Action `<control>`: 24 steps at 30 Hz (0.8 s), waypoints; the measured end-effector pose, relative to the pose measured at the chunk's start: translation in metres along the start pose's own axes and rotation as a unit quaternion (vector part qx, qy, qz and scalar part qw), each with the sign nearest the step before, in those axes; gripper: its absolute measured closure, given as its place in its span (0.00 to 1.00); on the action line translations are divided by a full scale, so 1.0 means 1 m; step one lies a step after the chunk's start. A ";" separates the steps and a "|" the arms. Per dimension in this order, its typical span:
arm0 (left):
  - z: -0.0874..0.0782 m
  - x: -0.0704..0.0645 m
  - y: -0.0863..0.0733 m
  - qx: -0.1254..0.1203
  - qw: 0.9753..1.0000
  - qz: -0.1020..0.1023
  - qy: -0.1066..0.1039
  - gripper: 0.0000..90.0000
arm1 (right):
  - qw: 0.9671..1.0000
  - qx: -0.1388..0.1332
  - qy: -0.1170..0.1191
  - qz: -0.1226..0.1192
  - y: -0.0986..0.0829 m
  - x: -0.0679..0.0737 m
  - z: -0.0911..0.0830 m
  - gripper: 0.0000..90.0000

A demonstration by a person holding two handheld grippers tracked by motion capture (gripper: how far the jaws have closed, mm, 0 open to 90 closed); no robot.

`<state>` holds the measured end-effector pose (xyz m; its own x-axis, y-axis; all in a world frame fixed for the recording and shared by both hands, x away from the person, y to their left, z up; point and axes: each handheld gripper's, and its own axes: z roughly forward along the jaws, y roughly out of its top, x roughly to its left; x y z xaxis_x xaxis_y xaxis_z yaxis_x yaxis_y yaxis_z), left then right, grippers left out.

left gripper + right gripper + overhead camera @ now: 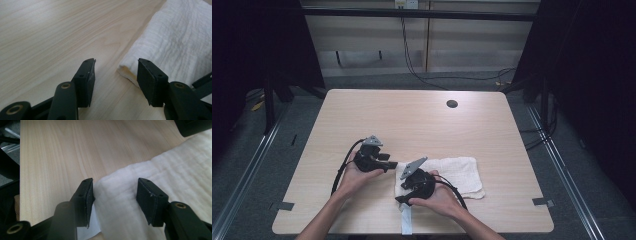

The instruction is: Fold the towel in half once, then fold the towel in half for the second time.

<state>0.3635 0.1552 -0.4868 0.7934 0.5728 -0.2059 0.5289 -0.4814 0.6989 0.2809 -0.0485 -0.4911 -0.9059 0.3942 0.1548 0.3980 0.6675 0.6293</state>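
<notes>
Seen from above: white towel (pixel 451 172) lying flat near the front edge of the wooden table (pixel 412 120), slightly right of centre, with left gripper (pixel 391 164) at its left edge and right gripper (pixel 401 199) over its near left corner. In the left gripper view, jaws spread wide and holding nothing, one on bare wood, the other against the folded towel corner (pixel 175 42). In the right gripper view, jaws likewise wide apart and empty, straddling the towel edge (pixel 155 195).
</notes>
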 end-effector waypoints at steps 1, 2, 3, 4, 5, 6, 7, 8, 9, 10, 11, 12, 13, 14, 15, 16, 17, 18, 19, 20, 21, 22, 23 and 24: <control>-0.001 0.000 0.000 -0.002 1.000 0.001 0.004 0.55 | 1.000 -0.002 -0.002 -0.005 -0.001 0.001 0.000 0.52; -0.002 0.000 -0.001 -0.005 1.000 -0.001 0.009 0.55 | 1.000 -0.004 -0.005 -0.009 -0.002 0.003 0.000 0.51; -0.003 0.001 -0.001 -0.005 1.000 -0.003 0.009 0.55 | 1.000 -0.008 -0.012 -0.012 -0.003 0.005 0.001 0.51; -0.004 0.002 -0.001 -0.007 1.000 -0.007 0.013 0.55 | 1.000 -0.011 -0.019 -0.022 -0.005 0.007 0.001 0.51; -0.004 0.002 -0.001 -0.008 1.000 -0.007 0.015 0.55 | 0.999 -0.012 -0.025 -0.029 -0.006 0.009 0.001 0.51; -0.005 0.002 -0.001 -0.008 1.000 -0.007 0.017 0.55 | 0.999 -0.013 -0.029 -0.028 -0.007 0.011 0.002 0.51; -0.005 0.002 -0.001 -0.007 1.000 -0.006 0.016 0.55 | 0.999 -0.016 -0.032 -0.040 -0.007 0.011 0.002 0.51; -0.004 0.002 -0.001 -0.005 1.000 -0.005 0.012 0.55 | 0.999 -0.014 -0.034 -0.039 -0.007 0.011 0.002 0.52; -0.004 0.001 -0.001 -0.003 1.000 -0.004 0.009 0.55 | 0.999 -0.017 -0.033 -0.039 -0.007 0.011 0.002 0.52; -0.003 0.000 -0.001 -0.002 1.000 -0.004 0.007 0.55 | 0.998 -0.015 -0.037 -0.038 -0.008 0.012 0.002 0.53; -0.002 -0.001 -0.001 -0.003 1.000 -0.002 0.004 0.54 | 0.998 -0.020 -0.040 -0.046 -0.008 0.012 0.002 0.53; -0.001 -0.001 -0.001 -0.003 1.000 -0.004 0.000 0.54 | 0.998 -0.019 -0.042 -0.046 -0.008 0.013 0.003 0.53; 0.000 -0.001 -0.001 -0.004 1.000 -0.004 -0.002 0.54 | 0.998 -0.015 -0.046 -0.048 -0.008 0.014 0.002 0.54; 0.000 -0.001 -0.001 -0.003 1.000 -0.005 -0.005 0.54 | 0.998 -0.013 -0.045 -0.049 -0.007 0.013 0.002 0.55; 0.001 0.000 -0.001 -0.002 1.000 -0.005 -0.004 0.54 | 0.998 -0.011 -0.045 -0.047 -0.007 0.013 0.002 0.59; 0.001 0.001 -0.001 0.002 1.000 -0.005 -0.003 0.53 | 0.998 -0.013 -0.045 -0.047 -0.007 0.011 0.001 0.62; 0.001 0.001 -0.001 0.002 1.000 -0.008 -0.003 0.53 | 0.998 -0.014 -0.045 -0.048 -0.007 0.009 0.001 0.66; 0.000 0.001 -0.001 0.000 1.000 -0.009 0.000 0.53 | 0.998 -0.015 -0.045 -0.042 -0.007 0.008 0.001 0.66; -0.001 0.001 -0.001 0.000 1.000 -0.010 0.003 0.52 | 0.998 -0.015 -0.043 -0.039 -0.007 0.008 0.001 0.66; -0.001 0.002 -0.002 -0.001 1.000 -0.011 -0.001 0.51 | 0.998 -0.012 -0.045 -0.042 -0.006 0.008 0.001 0.68; -0.002 0.003 -0.002 -0.004 1.000 -0.014 -0.001 0.51 | 0.998 -0.007 -0.048 -0.043 -0.005 0.009 0.001 0.68; -0.002 0.003 -0.002 -0.002 1.000 -0.013 0.003 0.51 | 0.998 -0.005 -0.050 -0.039 -0.004 0.009 0.001 0.69; -0.002 0.003 -0.001 -0.002 1.000 -0.015 0.003 0.51 | 0.998 -0.003 -0.052 -0.039 -0.004 0.009 0.001 0.73; -0.002 0.004 -0.001 -0.003 1.000 -0.020 0.001 0.51 | 0.998 -0.007 -0.058 -0.037 -0.004 0.008 0.001 0.78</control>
<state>0.3651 0.1590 -0.4875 0.7708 0.5927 -0.2336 0.5593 -0.4539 0.6936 0.2723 -0.0480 -0.4930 -0.9094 0.4155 0.0194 0.3284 0.6885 0.6467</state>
